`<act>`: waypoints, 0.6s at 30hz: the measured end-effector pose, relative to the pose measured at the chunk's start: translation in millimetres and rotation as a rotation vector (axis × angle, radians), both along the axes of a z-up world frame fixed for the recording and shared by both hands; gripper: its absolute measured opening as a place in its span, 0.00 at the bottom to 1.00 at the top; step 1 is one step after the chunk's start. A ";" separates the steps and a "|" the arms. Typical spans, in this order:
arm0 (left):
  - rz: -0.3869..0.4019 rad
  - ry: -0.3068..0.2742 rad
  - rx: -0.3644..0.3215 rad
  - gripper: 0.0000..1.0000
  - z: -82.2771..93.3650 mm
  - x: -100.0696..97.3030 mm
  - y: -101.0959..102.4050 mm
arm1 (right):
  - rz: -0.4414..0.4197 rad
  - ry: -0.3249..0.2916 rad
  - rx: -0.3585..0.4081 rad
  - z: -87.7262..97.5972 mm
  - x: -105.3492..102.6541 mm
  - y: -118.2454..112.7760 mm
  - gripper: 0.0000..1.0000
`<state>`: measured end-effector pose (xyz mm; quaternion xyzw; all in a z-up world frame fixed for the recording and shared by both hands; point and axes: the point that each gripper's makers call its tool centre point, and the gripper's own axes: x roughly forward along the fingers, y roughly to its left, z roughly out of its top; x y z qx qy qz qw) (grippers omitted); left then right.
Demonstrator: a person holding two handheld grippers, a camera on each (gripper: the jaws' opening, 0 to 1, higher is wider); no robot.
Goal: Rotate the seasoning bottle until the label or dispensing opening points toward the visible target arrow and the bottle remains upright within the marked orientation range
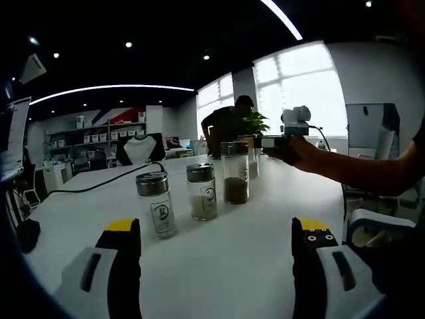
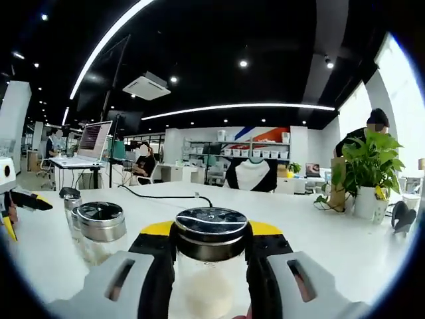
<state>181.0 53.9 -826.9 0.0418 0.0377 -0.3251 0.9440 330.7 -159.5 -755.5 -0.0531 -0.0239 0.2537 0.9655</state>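
Observation:
Several clear seasoning bottles with metal lids stand in a row on the white table. In the left gripper view the nearest bottle holds little, the second bottle holds tan powder, and the third bottle holds dark seasoning. My left gripper hangs open in front of them, touching nothing. Behind the row, my right gripper reaches in from the right to a fourth bottle. In the right gripper view my right gripper is shut on that upright bottle, which holds pale powder.
Two more bottles stand left of the held one, with the left gripper at the far left edge. A black cable runs across the table. A potted plant stands at the table's right. A person stands beyond the table.

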 end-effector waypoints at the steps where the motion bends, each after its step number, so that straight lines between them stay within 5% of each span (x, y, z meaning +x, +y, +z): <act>1: -0.001 0.000 0.002 0.99 -0.2 -0.5 -0.8 | 0.026 -0.008 -0.007 1.4 -7.8 4.5 0.39; 18: -0.065 0.002 -0.006 0.96 -4.3 -9.6 -20.0 | 0.135 -0.046 0.054 14.0 -88.2 33.9 0.39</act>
